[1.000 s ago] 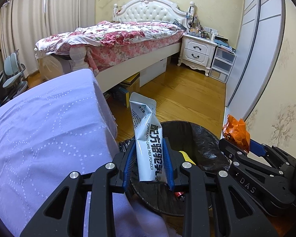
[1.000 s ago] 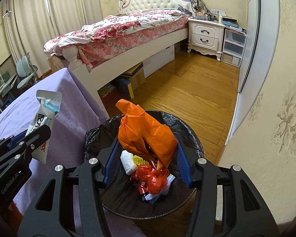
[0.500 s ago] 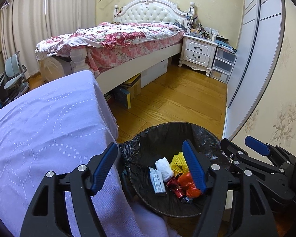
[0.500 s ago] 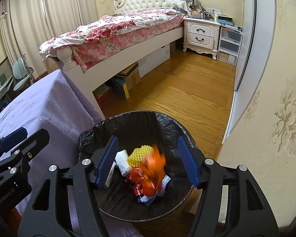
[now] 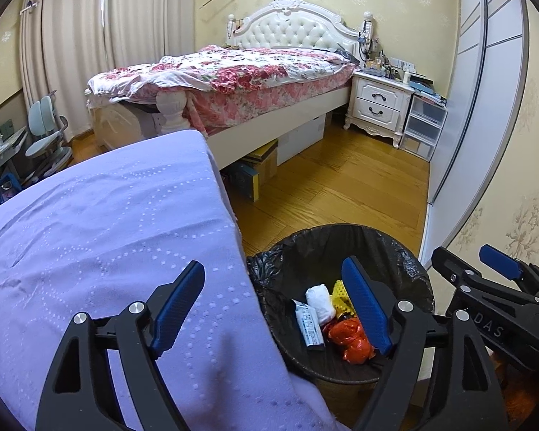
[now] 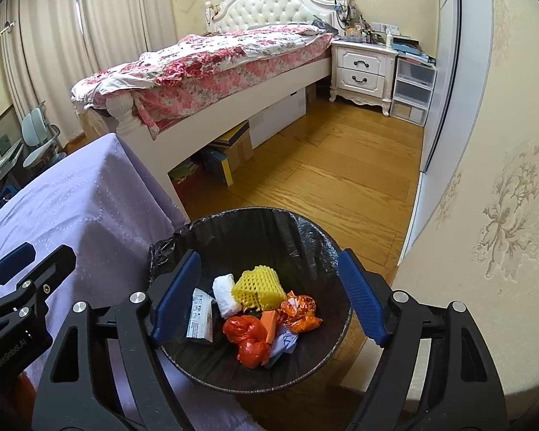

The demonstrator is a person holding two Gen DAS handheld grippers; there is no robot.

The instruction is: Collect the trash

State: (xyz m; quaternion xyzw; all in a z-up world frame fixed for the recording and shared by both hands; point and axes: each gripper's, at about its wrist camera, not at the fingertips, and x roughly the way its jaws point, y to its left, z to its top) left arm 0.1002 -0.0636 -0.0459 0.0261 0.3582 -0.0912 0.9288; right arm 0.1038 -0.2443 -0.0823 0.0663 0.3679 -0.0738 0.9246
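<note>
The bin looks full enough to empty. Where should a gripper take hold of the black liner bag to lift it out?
Grip the crumpled liner edge bunched at the bin's rim nearest the purple-covered table, coming from above. That loose fold stands proud, while elsewhere the liner looks stretched tight over the rim.

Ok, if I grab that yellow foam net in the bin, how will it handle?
The yellow foam net looks like open mesh, so probably very light and squashy. It lies loose atop the trash in the bin, so it should lift free, though fingers may crush it.
</note>
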